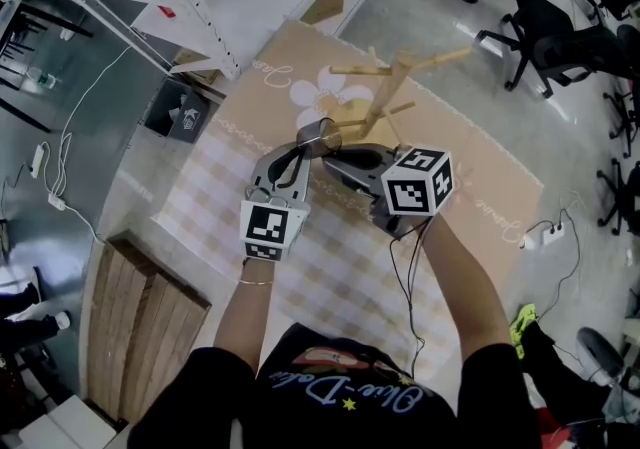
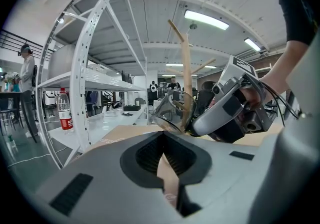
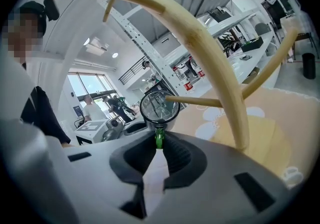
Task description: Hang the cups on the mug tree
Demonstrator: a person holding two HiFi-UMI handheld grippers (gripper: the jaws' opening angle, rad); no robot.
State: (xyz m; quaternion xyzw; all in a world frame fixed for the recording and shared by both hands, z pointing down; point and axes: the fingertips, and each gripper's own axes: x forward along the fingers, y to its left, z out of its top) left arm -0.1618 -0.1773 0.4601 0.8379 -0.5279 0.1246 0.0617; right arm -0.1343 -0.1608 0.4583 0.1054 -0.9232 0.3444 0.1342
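Gripping the cup (image 3: 159, 107) (by its green handle (image 3: 159, 134)): right tongs (image 3: 159, 141).

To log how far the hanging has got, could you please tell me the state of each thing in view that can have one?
glass cup: tipped on its side, held in the air, not yet on a peg.
mug tree: upright, no cup on the pegs that show.
right gripper: shut on the cup's green handle.
left gripper: jaws nearly together at the cup's wall, seemingly pinching it.
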